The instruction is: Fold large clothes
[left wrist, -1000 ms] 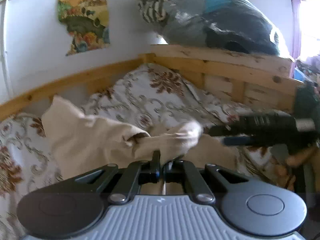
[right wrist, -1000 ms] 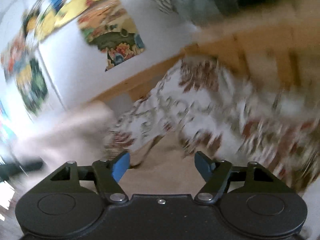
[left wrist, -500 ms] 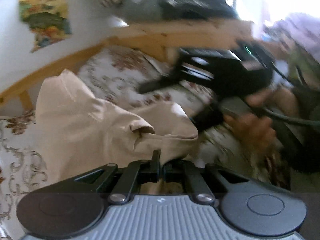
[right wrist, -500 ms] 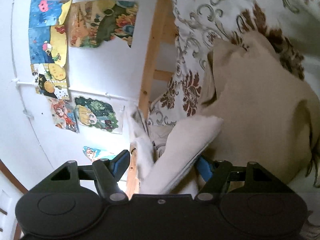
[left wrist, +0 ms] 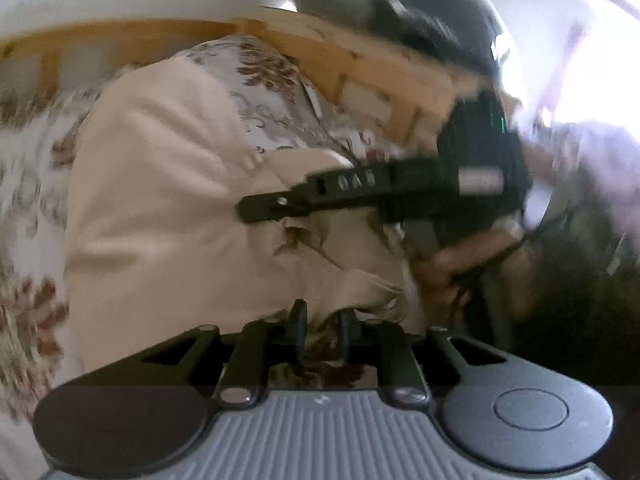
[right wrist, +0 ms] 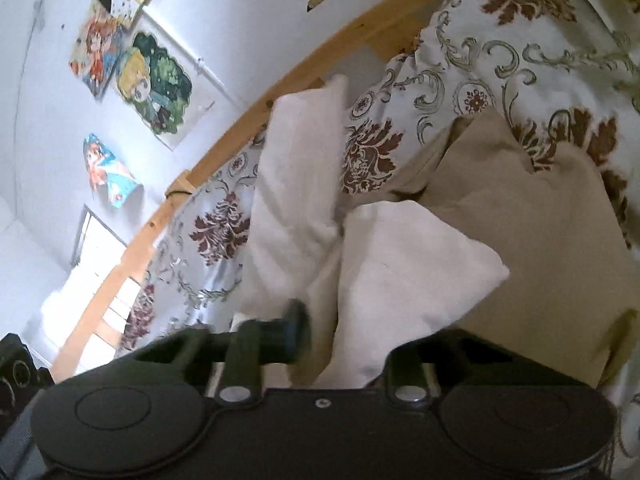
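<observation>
A large beige garment lies on the flowered bedspread; it also shows in the right wrist view. My left gripper has its fingers slightly apart at the garment's near hem, with cloth at the tips. My right gripper is closed on a pale fold of the garment; its right finger is hidden by the cloth. The right gripper also shows in the left wrist view, lying across the garment.
A wooden bed frame runs behind the bedspread. A dark bundle of bags sits on top of it. Posters hang on the white wall. A window glows at the left.
My left gripper's fingers have parted slightly from fully shut. My right gripper has closed on the pale fold of the garment and moved across it.
</observation>
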The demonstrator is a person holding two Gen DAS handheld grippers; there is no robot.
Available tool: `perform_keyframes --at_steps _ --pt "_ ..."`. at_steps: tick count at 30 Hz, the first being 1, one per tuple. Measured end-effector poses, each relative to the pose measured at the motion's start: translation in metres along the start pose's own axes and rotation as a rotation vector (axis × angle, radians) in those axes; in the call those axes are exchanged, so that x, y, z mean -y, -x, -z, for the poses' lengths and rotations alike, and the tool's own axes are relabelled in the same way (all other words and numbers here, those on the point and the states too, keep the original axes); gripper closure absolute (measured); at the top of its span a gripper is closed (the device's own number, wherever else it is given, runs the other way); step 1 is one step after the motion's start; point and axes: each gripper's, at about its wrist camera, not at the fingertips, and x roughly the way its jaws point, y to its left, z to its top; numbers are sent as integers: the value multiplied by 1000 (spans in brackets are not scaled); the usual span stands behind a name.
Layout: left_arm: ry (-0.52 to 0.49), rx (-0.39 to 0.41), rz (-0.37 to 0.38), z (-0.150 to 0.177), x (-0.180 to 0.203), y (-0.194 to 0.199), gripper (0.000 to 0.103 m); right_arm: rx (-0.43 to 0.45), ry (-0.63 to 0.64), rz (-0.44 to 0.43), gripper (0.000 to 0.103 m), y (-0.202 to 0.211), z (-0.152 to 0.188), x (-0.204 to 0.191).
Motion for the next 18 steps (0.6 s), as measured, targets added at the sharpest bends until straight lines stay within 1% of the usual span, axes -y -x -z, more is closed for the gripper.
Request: perform_keyframes --at_steps 1,2,3,4,7,10,13,16,18 --pt "50 30 13 2 -8 10 65 3 22 16 88 0 1 -3" --pt "83 68 -4 3 -14 19 46 7 40 29 89 0 2 -5" --pt "118 140 -49 7 -22 32 42 12 54 41 89 1 2 -7" --pt "145 190 -84 9 -28 41 40 15 63 49 89 1 3 -9" --pt "257 269 -151 8 -59 63 36 35 119 81 91 0 1 -19" --pt "348 290 -248 5 -85 70 36 73 194 112 96 2 -3 -32" --pt "386 266 -288 -3 -99 61 36 124 366 153 98 14 -4 -59" --pt "357 201 -303 -14 -102 40 35 146 515 239 99 23 -1 -72" --pt "329 153 -292 -26 -101 19 35 143 556 300 99 24 0 -66"
